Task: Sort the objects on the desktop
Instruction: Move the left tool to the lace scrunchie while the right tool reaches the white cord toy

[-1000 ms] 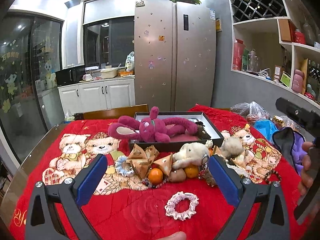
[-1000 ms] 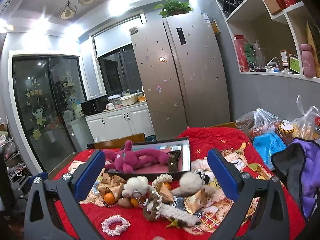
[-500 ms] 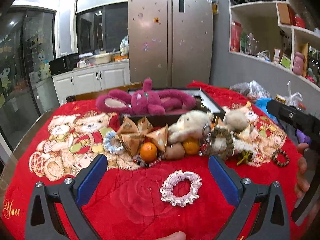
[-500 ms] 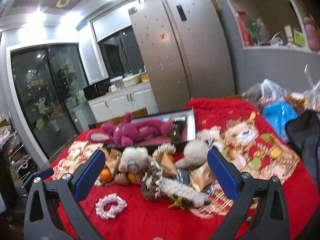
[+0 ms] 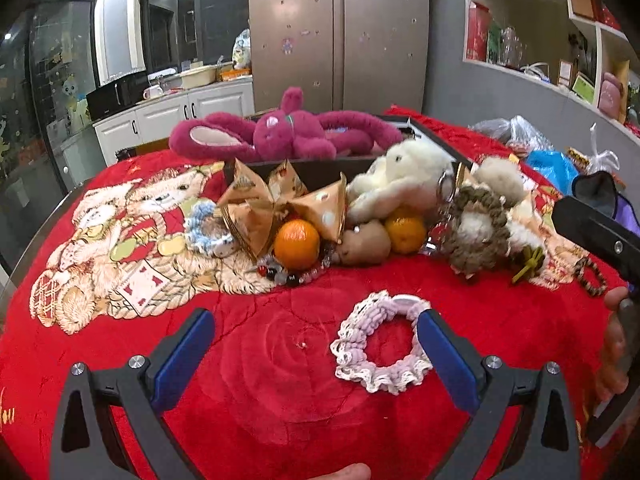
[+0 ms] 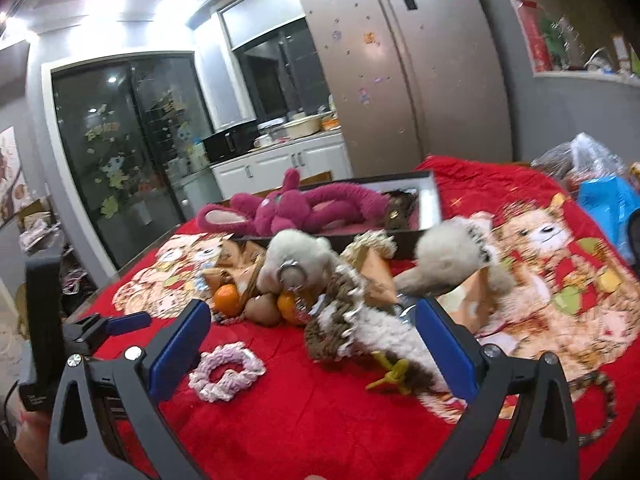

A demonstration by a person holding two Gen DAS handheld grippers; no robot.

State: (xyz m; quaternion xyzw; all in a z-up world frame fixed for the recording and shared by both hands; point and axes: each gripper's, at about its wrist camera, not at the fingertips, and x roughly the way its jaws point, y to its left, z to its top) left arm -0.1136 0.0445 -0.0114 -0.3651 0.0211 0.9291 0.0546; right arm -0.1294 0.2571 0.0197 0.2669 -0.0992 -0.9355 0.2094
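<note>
Lying flat on the tabletop (image 5: 280, 392): pink crocheted scrunchie (image 5: 382, 350), likely light, soft, squashy. Pinch one ruffled rim; left gripper (image 5: 316, 344) and right gripper (image 6: 312, 332) spread, empty.

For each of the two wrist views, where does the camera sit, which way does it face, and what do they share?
Left wrist: on the left tool, low over the red cloth, facing the fridge; open fingers frame a pink scrunchie; the right tool's body and a hand show at right.
Right wrist: on the right tool, further right, facing the brown plush; left tool at left edge.
Shared: scrunchie, oranges, magenta rabbit, tray.
</note>
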